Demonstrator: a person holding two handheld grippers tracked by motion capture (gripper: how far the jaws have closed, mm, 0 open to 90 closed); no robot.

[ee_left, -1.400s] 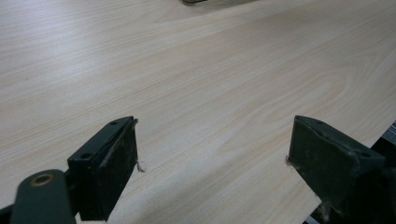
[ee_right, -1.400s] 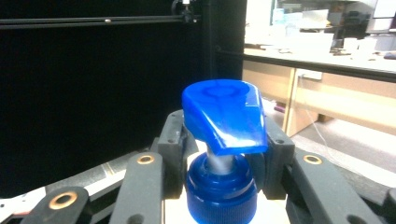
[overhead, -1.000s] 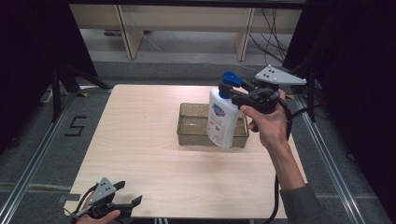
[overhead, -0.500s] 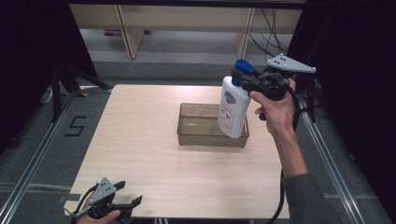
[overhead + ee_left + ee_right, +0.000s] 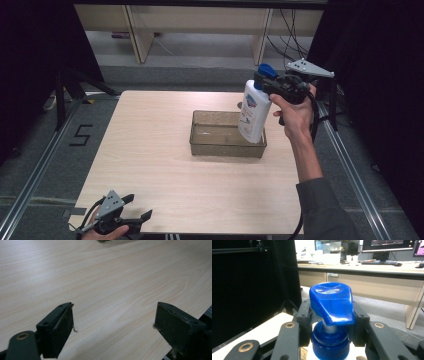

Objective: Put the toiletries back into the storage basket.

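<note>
From the high view, the right gripper [image 5: 264,85] sits in the upper right of the frame, its jaws clamped on the neck of a white pump bottle [image 5: 252,114] just under the blue pump head [image 5: 266,70]. The bottle hangs tilted, its base over the right end of the clear brown tray [image 5: 200,142] at the centre of the table [image 5: 150,150]. I'd worry about that tilt: if it goes down crooked, the base could catch the tray's rim and tip the tray or knock the bottle over. A grip only at the neck also lets the heavy body swing. At the lower left edge, the left gripper [image 5: 137,220] rests low by the table's near corner, jaws apart and holding nothing. I count one bottle, one tray, two grippers.

In the left gripper view, two black pads [image 5: 60,332] stand wide over bare pale wood, nothing between them. A sliver of the tray peeks in at the top edge. It looks too far off to steady anything if the bottle slips.

In the right gripper view, the pump head [image 5: 332,302] fills the centre, the blue collar [image 5: 330,341] below it pinched between the jaws at either side. Smooth round plastic like that could twist in the pads.
</note>
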